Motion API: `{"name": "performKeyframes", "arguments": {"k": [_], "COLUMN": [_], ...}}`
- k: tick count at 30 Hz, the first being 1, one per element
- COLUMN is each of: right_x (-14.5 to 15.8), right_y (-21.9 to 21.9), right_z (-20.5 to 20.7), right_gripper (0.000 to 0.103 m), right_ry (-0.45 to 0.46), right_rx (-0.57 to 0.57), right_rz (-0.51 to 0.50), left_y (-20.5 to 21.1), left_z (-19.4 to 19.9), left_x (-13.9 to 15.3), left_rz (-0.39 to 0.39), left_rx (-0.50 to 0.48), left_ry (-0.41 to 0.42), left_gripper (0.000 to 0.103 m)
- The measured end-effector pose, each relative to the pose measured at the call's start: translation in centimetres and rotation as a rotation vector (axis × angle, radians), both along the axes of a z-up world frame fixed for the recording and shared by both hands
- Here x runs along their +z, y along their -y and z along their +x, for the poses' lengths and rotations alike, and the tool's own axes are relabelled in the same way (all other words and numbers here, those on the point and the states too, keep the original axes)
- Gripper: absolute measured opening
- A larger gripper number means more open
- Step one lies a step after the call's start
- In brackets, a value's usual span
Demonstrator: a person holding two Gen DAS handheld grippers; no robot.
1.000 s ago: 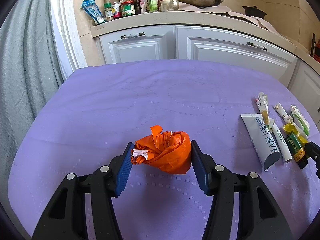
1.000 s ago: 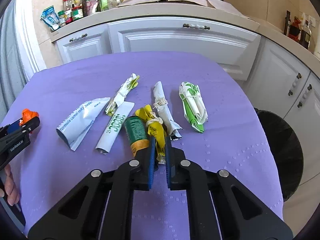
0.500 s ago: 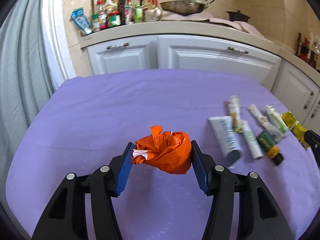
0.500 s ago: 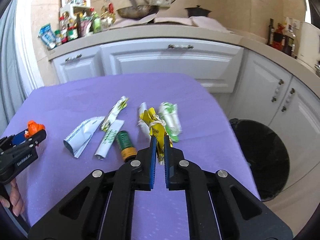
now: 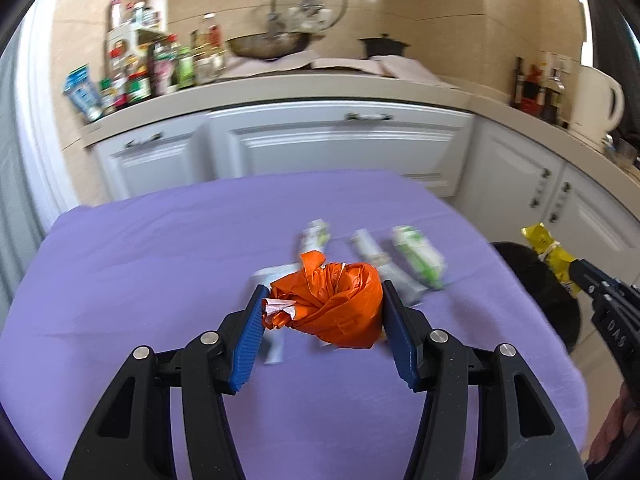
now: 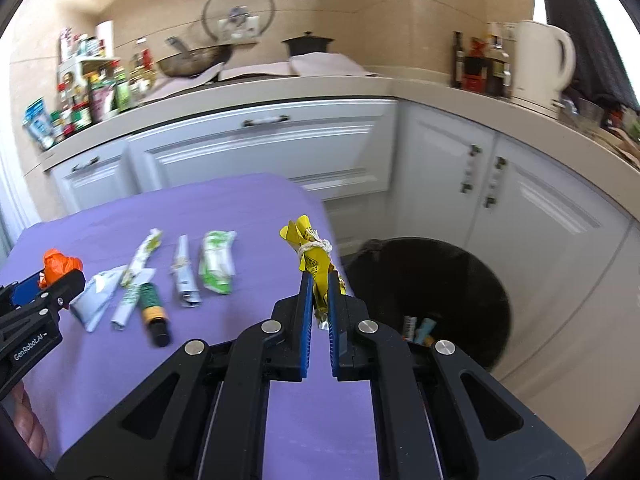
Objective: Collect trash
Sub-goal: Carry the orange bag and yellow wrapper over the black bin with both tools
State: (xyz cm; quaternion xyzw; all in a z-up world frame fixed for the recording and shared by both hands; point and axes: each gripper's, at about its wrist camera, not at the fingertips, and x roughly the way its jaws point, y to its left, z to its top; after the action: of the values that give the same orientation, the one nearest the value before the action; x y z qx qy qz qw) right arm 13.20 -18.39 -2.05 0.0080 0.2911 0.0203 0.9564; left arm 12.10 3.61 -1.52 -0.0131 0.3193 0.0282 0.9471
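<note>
My left gripper (image 5: 322, 306) is shut on a crumpled orange plastic bag (image 5: 336, 306) and holds it above the purple table (image 5: 140, 264). My right gripper (image 6: 318, 290) is shut on a yellow wrapper tied with string (image 6: 314, 258), held near the table's right edge, beside the black trash bin (image 6: 432, 280) on the floor. The yellow wrapper (image 5: 550, 254) and the bin (image 5: 548, 300) also show at the right of the left wrist view. The orange bag (image 6: 60, 266) shows at the left of the right wrist view.
Several wrappers lie on the table: a green-and-white packet (image 6: 218, 262), a white tied wrapper (image 6: 184, 276), a dark green tube (image 6: 152, 308), a white pouch (image 6: 98, 294). White cabinets (image 6: 260, 152) stand behind. The bin holds some trash (image 6: 418, 326).
Both grippers have lifted and swung right with their loads. The yellow wrapper has left the table and now hangs by the bin. The views are blurred by motion.
</note>
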Motion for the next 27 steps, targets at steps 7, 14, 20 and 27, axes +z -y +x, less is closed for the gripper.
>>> {"name": "performKeyframes", "arguments": {"k": [7,14,20,27], "right_x": [0.1,-1.1,-2.0,-3.0], "right_y": [4.6,8.5,11.3,13.3], "right_z": [0.2,0.7,1.3,2.6], "right_gripper": [0.007,0.007,0.007,0.008], "right_ry": [0.021,0.011,0.005,-0.011], "right_rx": [-0.102,-0.175,-0.224,-0.253], "right_rz": [0.009,0.019,0.027,0.029], "left_y": [5.9,10.8,14.6,17.7], "left_z": [1.7,3.5,5.1,6.7], "left_x": [0.2,-0.2,-0.9,-1.7], "left_rz": [0.023,0.038,0.058,0.076], "left_rx": [-0.105,-0.186,-0.241,-0.275], "left_ry": [0.027,0.026,0.020,0.007], "left_gripper": [0.055,0.055,0.055,0.055]}}
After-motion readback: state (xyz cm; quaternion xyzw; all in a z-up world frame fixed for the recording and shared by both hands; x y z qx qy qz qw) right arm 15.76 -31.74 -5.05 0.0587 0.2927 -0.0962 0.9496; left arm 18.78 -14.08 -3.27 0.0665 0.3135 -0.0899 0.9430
